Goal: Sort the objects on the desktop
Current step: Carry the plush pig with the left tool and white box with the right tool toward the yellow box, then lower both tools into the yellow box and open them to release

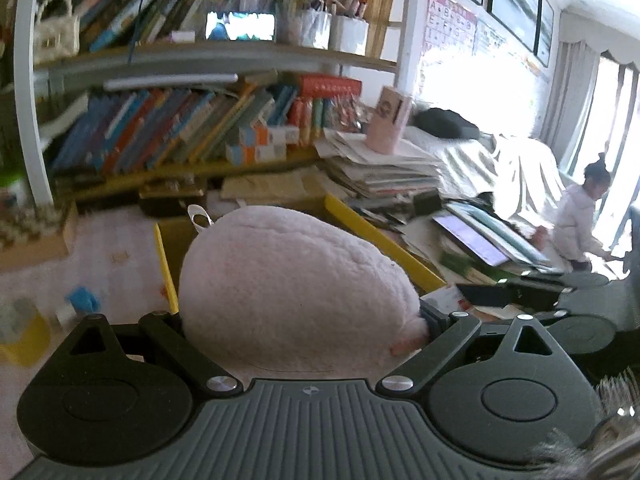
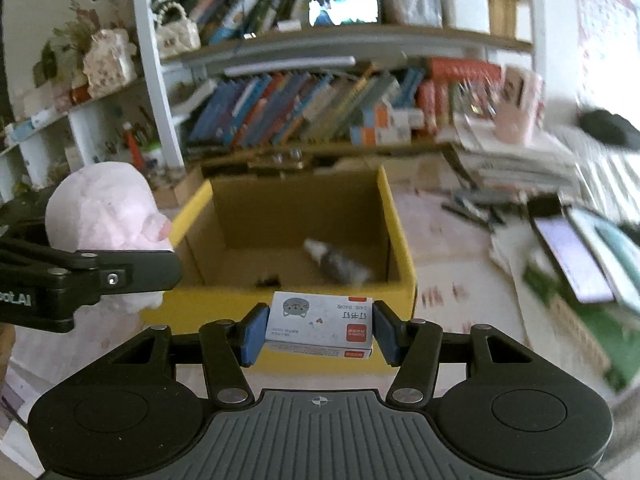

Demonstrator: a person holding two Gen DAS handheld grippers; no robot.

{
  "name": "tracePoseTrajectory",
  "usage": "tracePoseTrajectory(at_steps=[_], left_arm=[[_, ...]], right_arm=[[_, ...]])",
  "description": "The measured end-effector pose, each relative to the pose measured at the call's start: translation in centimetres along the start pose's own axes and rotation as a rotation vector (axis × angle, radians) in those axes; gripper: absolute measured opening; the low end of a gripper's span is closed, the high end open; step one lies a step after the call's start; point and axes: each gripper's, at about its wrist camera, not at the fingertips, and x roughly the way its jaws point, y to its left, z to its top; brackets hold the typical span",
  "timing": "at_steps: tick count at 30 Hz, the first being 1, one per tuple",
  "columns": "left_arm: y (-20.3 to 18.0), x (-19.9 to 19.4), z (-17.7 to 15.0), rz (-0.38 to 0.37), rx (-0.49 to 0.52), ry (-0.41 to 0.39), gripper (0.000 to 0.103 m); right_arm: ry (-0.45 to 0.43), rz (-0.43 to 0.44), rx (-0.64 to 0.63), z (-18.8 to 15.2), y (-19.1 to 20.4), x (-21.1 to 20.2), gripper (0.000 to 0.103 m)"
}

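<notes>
1. The right gripper (image 2: 319, 330) was clamped on a staple box (image 2: 319, 326), just short of the yellow carton's (image 2: 396, 216) near wall.
2. The left gripper (image 1: 300, 320) gripped a pink plush toy (image 1: 288, 280) beside the carton.
3. Advised: carry both over the rim before release.
4. The cluttered desk backed onto bookshelves (image 2: 320, 112) behind the carton.

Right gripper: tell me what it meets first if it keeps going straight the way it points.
Probably the yellow cardboard box: its near wall sits just beyond the staple box clamped in the right gripper. Depth is unclear, so it might clear the rim and enter.
</notes>
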Motion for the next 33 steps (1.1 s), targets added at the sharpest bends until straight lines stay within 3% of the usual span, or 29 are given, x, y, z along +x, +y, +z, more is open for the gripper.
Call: tracePoseTrajectory(at_steps=[11, 21, 25, 33], left_arm=[[1.5, 6.9, 1.0, 0.126, 0.084, 0.078, 0.096], [1.8, 11.0, -0.3, 0.144, 0.175, 0.205, 0.098], [1.9, 11.4, -0.4, 0.139, 0.16, 0.204, 0.102], [1.7, 11.2, -0.4, 0.158, 0.172, 0.18, 0.103]], right_arm=[[0.008, 0.033, -0.108, 3.7, -1.2, 5.6, 0.056], [0.096, 0.056, -0.255, 5.2, -0.8, 11.0, 0.056], [0.13, 0.08, -0.304, 5.9, -0.2, 12.9, 0.056], [0.285, 0.163, -0.419, 6.4, 1.8, 17.1, 0.056]])
